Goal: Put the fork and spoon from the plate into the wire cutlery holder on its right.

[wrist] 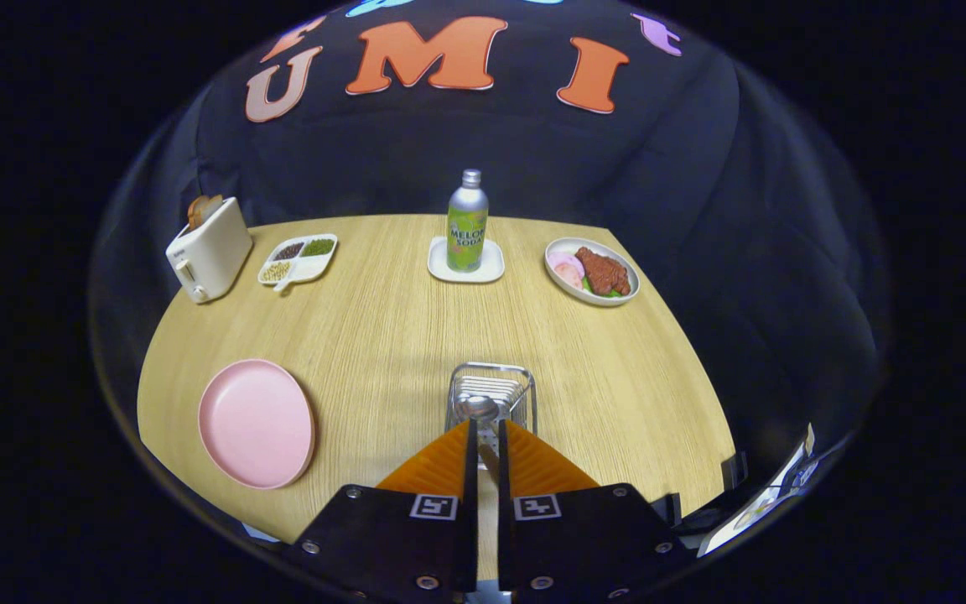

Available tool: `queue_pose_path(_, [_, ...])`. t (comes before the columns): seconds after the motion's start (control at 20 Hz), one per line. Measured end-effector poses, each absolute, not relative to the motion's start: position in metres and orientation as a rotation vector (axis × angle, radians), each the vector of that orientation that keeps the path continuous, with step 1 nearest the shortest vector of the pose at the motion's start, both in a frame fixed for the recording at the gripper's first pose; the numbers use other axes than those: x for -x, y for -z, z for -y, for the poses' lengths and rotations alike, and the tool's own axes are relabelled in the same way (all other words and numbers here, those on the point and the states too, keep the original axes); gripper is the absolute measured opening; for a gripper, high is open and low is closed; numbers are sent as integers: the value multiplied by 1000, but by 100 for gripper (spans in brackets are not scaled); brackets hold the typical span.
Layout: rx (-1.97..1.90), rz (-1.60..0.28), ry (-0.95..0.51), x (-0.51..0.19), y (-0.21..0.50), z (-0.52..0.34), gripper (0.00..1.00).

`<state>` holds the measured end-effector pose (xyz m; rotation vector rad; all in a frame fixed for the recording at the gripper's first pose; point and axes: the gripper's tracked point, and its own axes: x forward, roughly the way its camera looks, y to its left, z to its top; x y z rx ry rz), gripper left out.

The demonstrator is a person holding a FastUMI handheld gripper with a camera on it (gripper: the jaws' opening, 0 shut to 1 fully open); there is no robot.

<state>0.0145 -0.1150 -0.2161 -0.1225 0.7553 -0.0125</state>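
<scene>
We see the spoon (480, 408) standing bowl-up inside the wire cutlery holder (491, 394), its handle running down into the narrow gap between the two fingers of the tongs (487, 436). The fingers are drawn close together on either side of that handle, and both seem to press on it, though the contact itself is partly hidden. The tongs point forward over the near edge of the surface (382, 335), with the holder just ahead of their tips. The fork is not something we can make out with certainty among the wires of the holder. To the left of the holder lies the pink plate (257, 424), flat and bare, well apart from it. The surface is pale wood grain, and a dark cloth wall rises behind it. At the far side, a soda bottle (467, 221) stands upright on a small white tray (466, 267). To its right sits an oval dish (592, 272) holding meat, sliced ham and a bit of green. To its left is a divided tray (298, 258) with beans and seeds in its compartments, and beside that a cream toaster (209, 249) with bread in its slot.
</scene>
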Motion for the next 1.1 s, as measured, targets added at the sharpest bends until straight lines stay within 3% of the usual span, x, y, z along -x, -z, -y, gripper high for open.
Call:
queue_pose_path(0.6, [-25, -164, -42, -58, 18, 84, 17])
queue_pose_path(0.9, [-28, 15, -71, -57, -58, 76, 37])
queue_pose_path(1.1, [-26, 65, -105, -52, -82, 64, 61])
